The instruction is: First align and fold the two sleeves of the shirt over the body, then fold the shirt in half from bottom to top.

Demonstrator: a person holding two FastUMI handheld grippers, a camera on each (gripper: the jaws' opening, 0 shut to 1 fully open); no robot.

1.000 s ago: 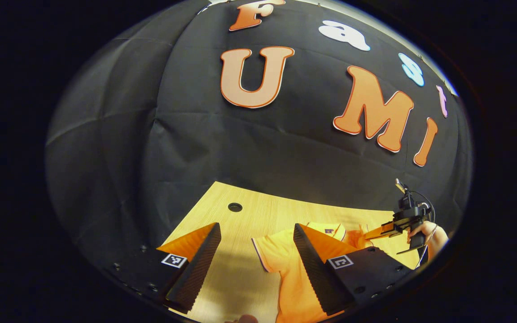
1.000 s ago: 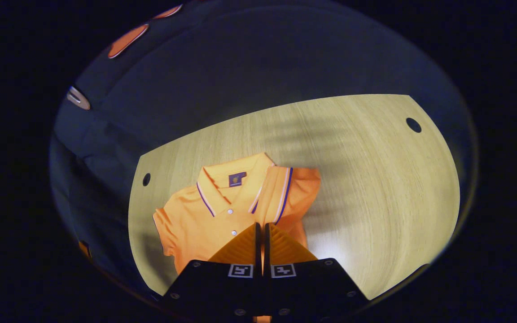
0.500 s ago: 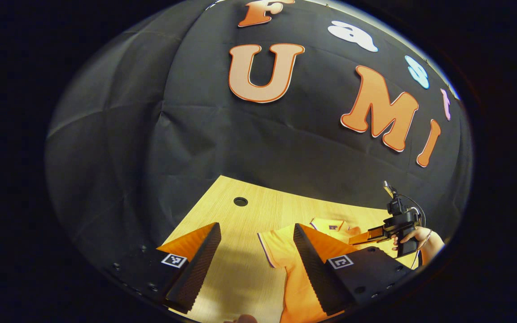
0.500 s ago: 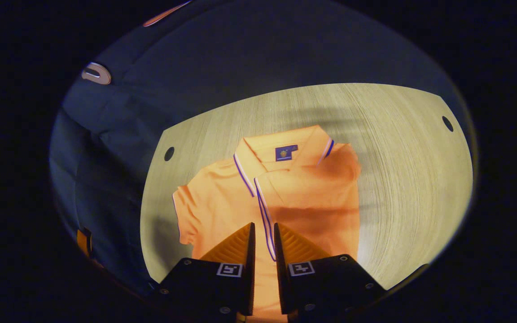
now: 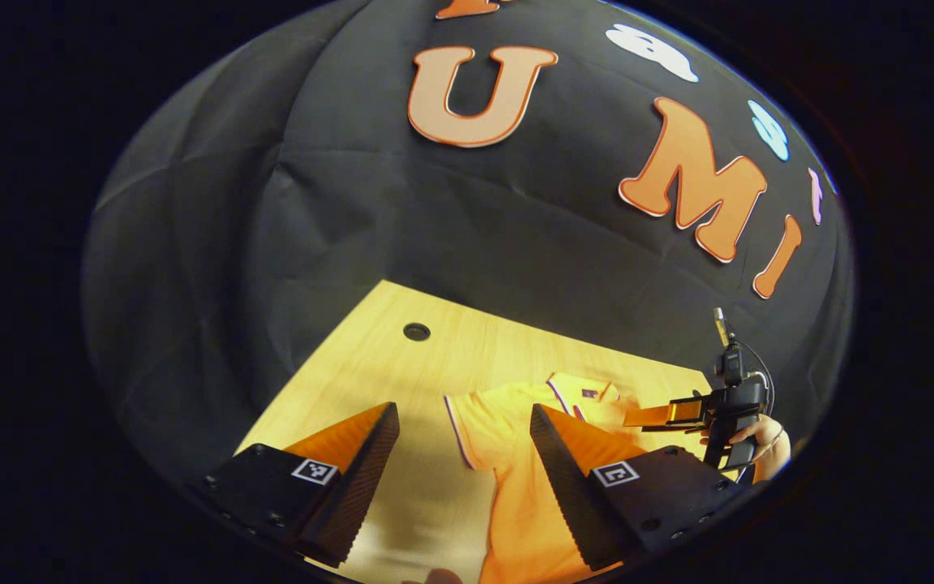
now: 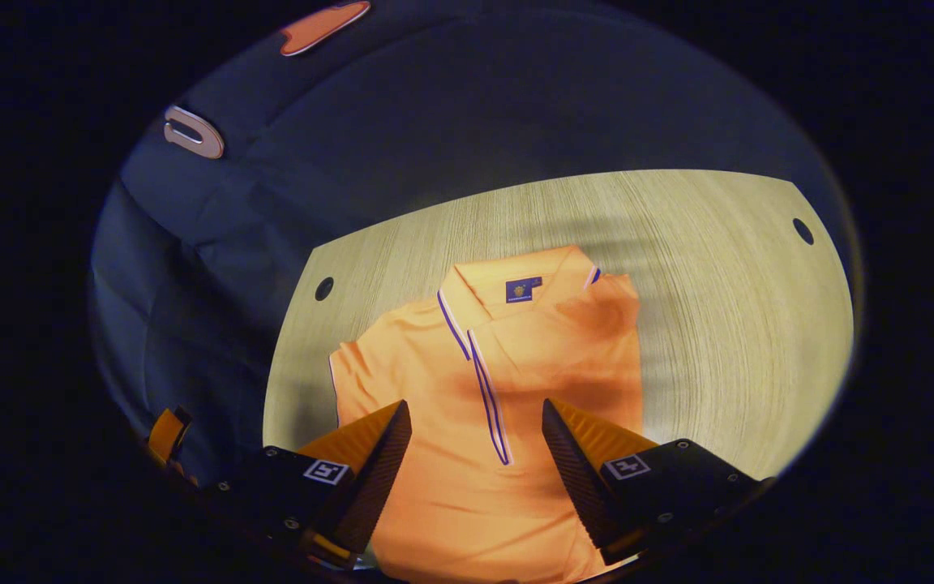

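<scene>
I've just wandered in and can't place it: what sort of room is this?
Probably a recording booth, not a home: black cloth wall, one bare wooden table with an orange polo shirt lying on it, and a hand holding a camera-topped gripper.

Nothing legible here — the small dark label (image 6: 523,289) inside the collar of the orange shirt (image 6: 467,422) carries a tiny emblem too small to read, and the square black-and-white markers (image 6: 627,466) on the gripper bodies bear patterns, not words.
</scene>
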